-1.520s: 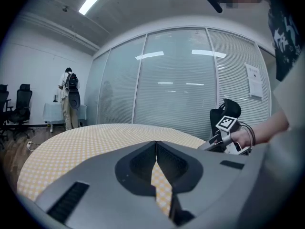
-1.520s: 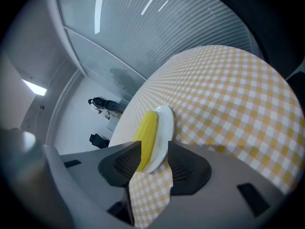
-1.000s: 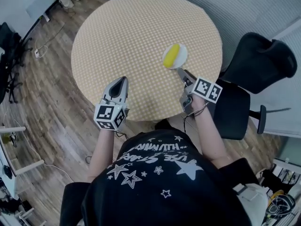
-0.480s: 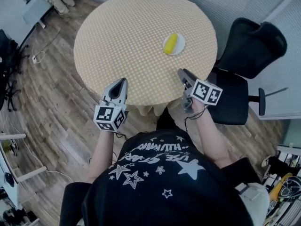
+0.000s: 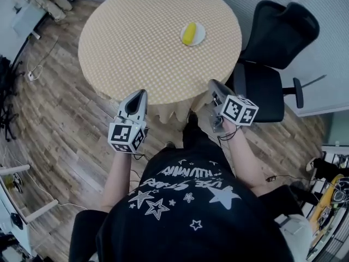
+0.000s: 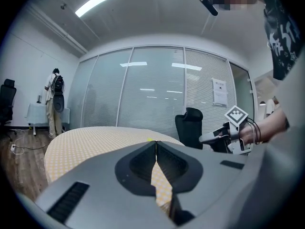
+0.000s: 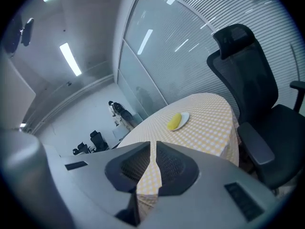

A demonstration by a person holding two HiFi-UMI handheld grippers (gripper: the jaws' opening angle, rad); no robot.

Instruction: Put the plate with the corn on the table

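Observation:
A white plate (image 5: 198, 37) with a yellow corn cob (image 5: 189, 33) on it rests on the round table (image 5: 142, 42) with a checked cloth, near the table's right side. The plate (image 7: 183, 120) and corn (image 7: 174, 121) also show in the right gripper view, well ahead of the jaws. My right gripper (image 5: 211, 85) hangs off the table's near right edge, shut and empty. Beside the near edge, my left gripper (image 5: 139, 94) is shut with nothing in it. Both are apart from the plate.
A black office chair (image 5: 272, 48) stands right of the table, close to my right gripper. Wooden floor (image 5: 60, 124) surrounds the table. A person (image 6: 53, 101) stands far off by a glass wall in the left gripper view. Clutter and cables lie at the left edge.
My right gripper has let go of the plate, drawn back from the table and shut. The plate stays on the table. The whole view has backed away from the table.

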